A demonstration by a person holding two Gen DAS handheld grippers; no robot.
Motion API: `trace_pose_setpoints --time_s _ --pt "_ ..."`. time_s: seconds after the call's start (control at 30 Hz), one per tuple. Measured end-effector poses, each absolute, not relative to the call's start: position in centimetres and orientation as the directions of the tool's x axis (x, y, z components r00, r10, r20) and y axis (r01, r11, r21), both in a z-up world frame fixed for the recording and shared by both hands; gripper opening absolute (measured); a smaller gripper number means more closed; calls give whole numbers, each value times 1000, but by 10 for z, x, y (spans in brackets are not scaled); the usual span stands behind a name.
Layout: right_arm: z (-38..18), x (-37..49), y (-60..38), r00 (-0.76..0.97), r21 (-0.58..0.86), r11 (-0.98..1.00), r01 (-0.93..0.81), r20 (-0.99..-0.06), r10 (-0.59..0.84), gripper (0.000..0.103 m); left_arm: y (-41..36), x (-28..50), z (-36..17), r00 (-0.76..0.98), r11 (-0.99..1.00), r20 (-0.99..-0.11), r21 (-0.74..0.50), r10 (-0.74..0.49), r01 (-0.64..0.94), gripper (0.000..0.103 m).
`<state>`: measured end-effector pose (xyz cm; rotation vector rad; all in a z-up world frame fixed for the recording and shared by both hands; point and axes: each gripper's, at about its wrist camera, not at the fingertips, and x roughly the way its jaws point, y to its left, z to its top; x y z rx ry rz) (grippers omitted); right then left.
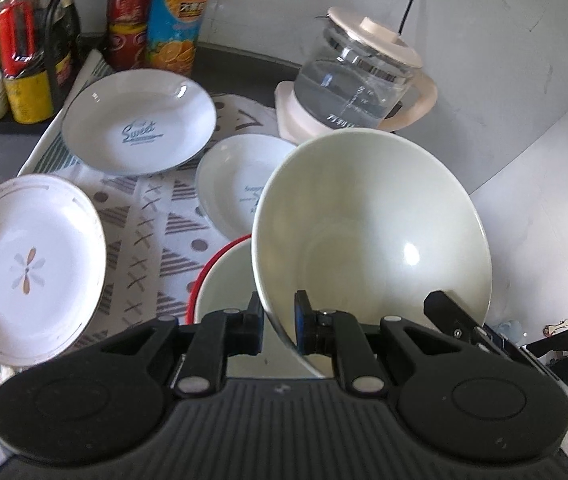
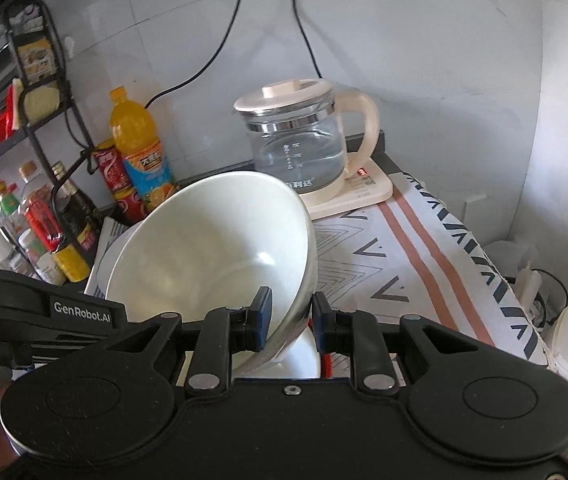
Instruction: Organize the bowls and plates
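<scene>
While both grippers pitch downward, the left gripper point(image 1: 279, 322) jaws pinch the cream bowl point(image 1: 368, 224) at its near rim and the right gripper point(image 2: 292, 320) jaws clamp the opposite rim. Bowl tilted, held above a red-rimmed bowl point(image 1: 220, 276) on the counter cloth point(image 1: 156, 220). Plates sit left.

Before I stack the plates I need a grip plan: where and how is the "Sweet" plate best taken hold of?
By its raised rim, judging by shape. The Sweet plate lies flat and face up on the patterned mat, so only the lip offers a pinch, one finger inside and one beneath. Come from its near edge, which faces open mat; bottles crowd the far side. Both grippers currently hold the cream bowl.
</scene>
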<state>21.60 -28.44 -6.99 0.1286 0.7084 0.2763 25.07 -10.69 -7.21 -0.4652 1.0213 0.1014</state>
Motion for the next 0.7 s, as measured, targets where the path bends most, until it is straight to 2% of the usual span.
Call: trace_pose_setpoints --time_s 0.7 --pt "-108 207 -274 632 233 951 -205 -711 310 21 -99 235 -107 440 889 -892 -279 -101 -364 13"
